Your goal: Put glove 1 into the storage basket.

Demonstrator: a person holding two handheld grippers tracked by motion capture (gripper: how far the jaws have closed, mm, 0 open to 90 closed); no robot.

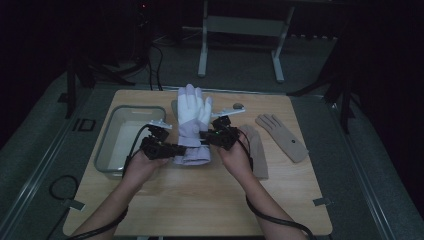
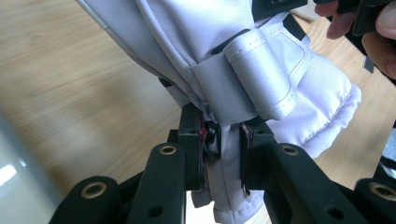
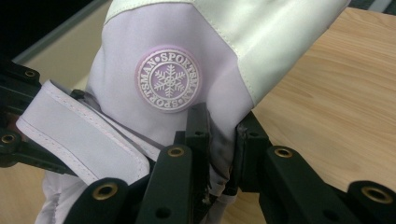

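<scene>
While both grippers pinch the white ski glove (image 1: 192,122) at its cuff above the table (image 1: 200,200), left gripper (image 1: 172,149) and right gripper (image 1: 206,135) clamped on fabric, keep heights matched and carry it level toward the bin (image 1: 107,145).

Your wooden table (image 1: 200,200): clear plastic bin (image 1: 107,145) at left, two tan gloves (image 1: 281,136) lying flat at right, well apart from bin.
</scene>
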